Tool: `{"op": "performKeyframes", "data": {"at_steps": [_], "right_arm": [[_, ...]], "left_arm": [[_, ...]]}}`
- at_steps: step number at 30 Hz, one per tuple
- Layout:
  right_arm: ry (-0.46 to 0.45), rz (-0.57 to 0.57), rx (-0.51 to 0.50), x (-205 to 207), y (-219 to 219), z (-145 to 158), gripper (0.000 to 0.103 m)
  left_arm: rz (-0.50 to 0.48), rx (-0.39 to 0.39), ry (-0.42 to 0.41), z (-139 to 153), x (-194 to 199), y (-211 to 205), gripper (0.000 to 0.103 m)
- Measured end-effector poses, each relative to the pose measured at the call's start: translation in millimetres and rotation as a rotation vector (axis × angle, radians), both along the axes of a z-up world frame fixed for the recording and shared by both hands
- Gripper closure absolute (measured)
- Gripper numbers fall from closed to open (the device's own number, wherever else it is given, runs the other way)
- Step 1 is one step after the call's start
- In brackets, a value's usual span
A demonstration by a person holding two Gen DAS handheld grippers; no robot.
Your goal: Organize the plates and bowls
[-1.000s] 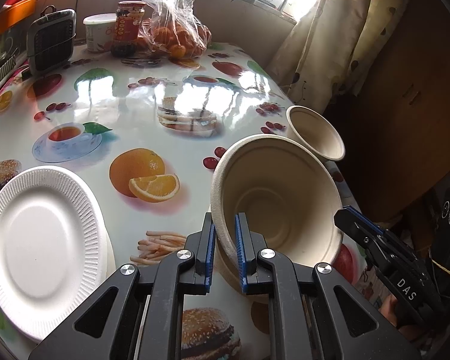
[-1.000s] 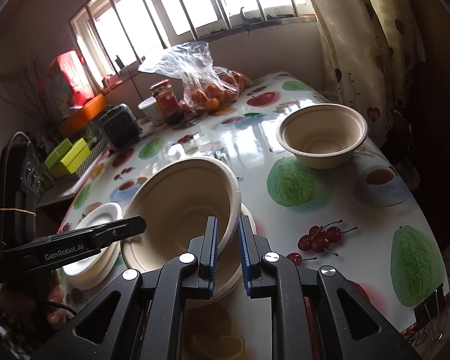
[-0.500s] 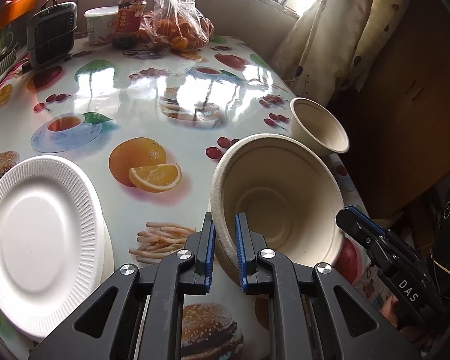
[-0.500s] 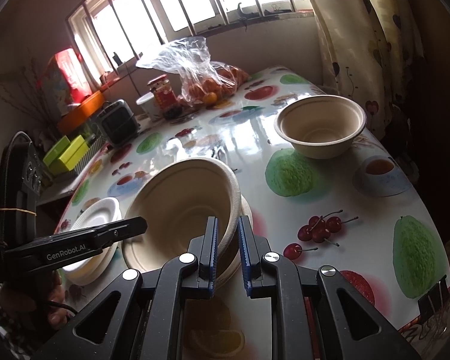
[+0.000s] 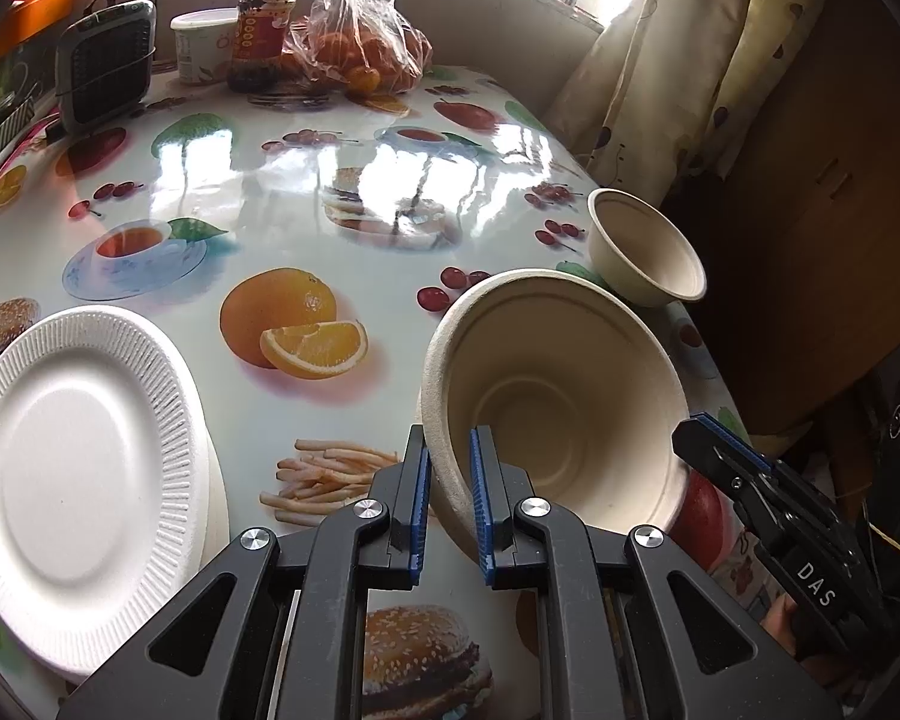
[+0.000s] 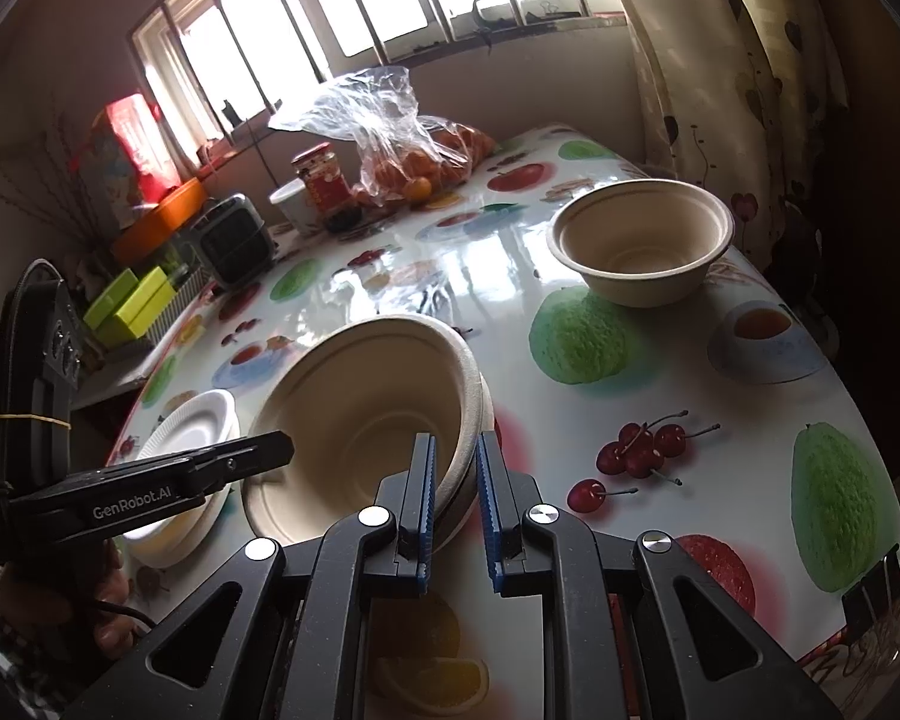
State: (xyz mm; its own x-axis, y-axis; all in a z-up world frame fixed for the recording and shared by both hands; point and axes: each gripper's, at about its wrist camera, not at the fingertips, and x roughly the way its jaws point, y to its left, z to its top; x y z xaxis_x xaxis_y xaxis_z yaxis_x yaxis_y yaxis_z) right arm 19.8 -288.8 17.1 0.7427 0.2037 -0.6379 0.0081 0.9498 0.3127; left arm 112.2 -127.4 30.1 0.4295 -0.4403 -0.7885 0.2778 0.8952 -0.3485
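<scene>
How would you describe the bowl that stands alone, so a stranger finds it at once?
Start at the curtain beside the window. Below it, near the table edge, stands the lone beige bowl. Unlike the nearer bowl, it sits upright and no gripper touches it.

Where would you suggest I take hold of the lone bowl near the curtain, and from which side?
Pinch its near rim, one finger inside and one outside, coming down from above: the bowl stands upright, open, with its rim clear all round.

Left tool [image 5: 450, 501] and right tool [image 6: 455, 501] both point forward, low and near each other, blue pads parted just a bit with a rim between them.
</scene>
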Motion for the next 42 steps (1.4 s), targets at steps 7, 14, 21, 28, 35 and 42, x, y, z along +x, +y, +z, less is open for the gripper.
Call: {"op": "performKeyframes", "data": {"at_steps": [7,14,21,28,35,42], "right_arm": [[0.002,-0.003,0.005,-2.2,-0.6,-3.0,0.088],[0.001,-0.002,0.003,-2.6,-0.4,-2.7,0.088],[0.002,-0.003,0.005,-1.9,-0.4,-2.2,0.088],[0.005,-0.003,0.007,-2.2,-0.8,-3.3,0.088],[0.011,-0.006,0.009,-3.5,1.0,-3.5,0.088],[0.011,-0.006,0.008,-2.7,0.8,-4.0,0.088]], "left_arm": [[-0.001,0.008,-0.005,-0.3,0.8,-0.8,0.089],[0.0,0.023,-0.009,-0.3,-0.3,-3.8,0.086],[-0.004,0.028,-0.013,-0.6,-1.0,-4.9,0.083],[-0.006,0.035,-0.008,-1.5,-0.7,-6.7,0.073],[-0.007,0.033,0.005,-4.9,0.1,-6.8,0.073],[-0.006,0.034,0.004,-4.9,-0.7,-7.5,0.073]]}}
